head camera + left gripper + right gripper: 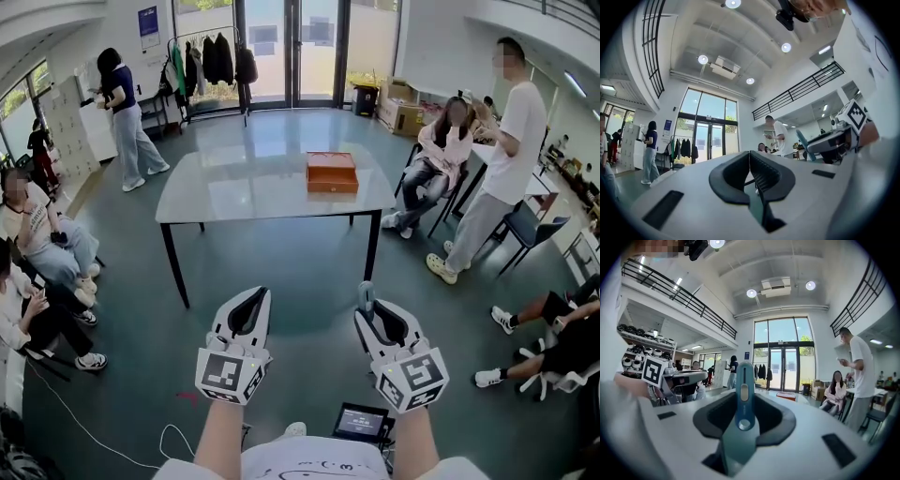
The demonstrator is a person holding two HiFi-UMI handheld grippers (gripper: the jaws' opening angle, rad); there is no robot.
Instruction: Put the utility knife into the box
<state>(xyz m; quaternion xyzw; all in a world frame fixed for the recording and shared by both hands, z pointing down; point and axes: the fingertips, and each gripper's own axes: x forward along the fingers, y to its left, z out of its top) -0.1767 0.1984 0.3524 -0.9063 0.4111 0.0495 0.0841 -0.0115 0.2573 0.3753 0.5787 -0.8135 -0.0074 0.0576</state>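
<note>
The blue utility knife (744, 394) is being gripped between the jaws of the right gripper (378, 319), with its end standing up past them. The left gripper (750, 164) is being held just beside it, jaws pressed together on nothing. The orange box (332, 172) is being borne by the grey table (234, 197), well apart from both grippers.

The head camera looks steeply down, with the left gripper (251, 296) and right gripper (371, 302) close below it and the table (244, 192) farther off. Each gripper camera sits just behind its own jaws, facing across the room and tilted up toward the ceiling (717, 37). All 3 views share the glass doors (291, 47) and the standing person in white (514, 131).
</note>
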